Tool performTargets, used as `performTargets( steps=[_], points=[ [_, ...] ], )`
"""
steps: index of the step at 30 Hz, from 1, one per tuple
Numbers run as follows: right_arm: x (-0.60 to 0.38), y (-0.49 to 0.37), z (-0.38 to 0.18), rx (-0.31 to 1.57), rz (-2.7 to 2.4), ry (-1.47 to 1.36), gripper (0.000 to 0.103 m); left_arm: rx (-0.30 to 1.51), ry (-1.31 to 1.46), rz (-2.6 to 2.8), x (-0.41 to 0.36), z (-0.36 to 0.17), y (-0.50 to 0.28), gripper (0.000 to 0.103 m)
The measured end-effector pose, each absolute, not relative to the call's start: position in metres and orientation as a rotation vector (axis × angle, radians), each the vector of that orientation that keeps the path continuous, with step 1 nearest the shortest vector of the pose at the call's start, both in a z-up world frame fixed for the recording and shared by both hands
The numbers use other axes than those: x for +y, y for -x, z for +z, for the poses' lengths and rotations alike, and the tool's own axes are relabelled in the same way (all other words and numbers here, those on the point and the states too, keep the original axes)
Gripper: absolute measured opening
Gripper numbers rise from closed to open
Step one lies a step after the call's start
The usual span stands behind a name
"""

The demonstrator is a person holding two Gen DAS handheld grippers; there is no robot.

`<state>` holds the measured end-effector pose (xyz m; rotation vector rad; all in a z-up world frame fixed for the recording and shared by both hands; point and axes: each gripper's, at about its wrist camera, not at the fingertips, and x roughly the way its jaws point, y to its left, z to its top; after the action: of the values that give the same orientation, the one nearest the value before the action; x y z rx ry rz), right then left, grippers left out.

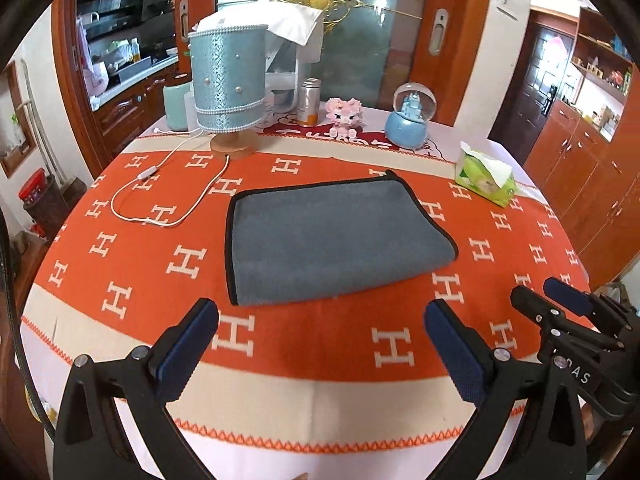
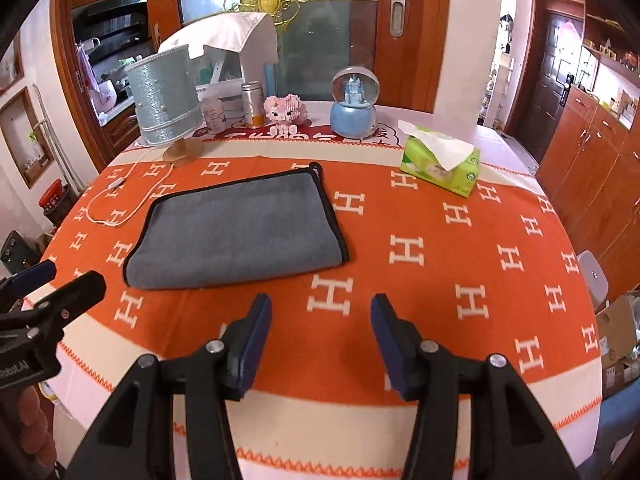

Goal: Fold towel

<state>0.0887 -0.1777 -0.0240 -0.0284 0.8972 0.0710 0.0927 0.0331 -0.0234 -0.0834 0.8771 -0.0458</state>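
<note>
A grey towel [image 1: 332, 240] with black trim lies folded flat on the orange tablecloth with white H marks; it also shows in the right wrist view [image 2: 236, 232]. My left gripper [image 1: 320, 320] is open and empty, held just short of the towel's near edge. My right gripper [image 2: 320, 312] is open and empty, near the table's front, to the right of the towel's near right corner. Each gripper shows at the edge of the other's view: the right one [image 1: 560, 300], the left one [image 2: 52, 280].
At the back of the table stand a blue lamp [image 1: 228, 84] with a white cord [image 1: 168, 188], a can [image 1: 310, 102], a pink toy [image 1: 344, 116], a snow globe [image 1: 410, 120] and a green tissue pack [image 1: 486, 178]. Wooden cabinets stand at the right.
</note>
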Motion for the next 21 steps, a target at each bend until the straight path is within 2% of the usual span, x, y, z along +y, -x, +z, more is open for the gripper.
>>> performTargets(
  steps=[21],
  points=[
    [-0.189, -0.005, -0.008, 0.918, 0.011, -0.028, 0.052, 0.835, 0.007, -0.078, 0.002, 0.002, -0.019, 0.102]
  ],
)
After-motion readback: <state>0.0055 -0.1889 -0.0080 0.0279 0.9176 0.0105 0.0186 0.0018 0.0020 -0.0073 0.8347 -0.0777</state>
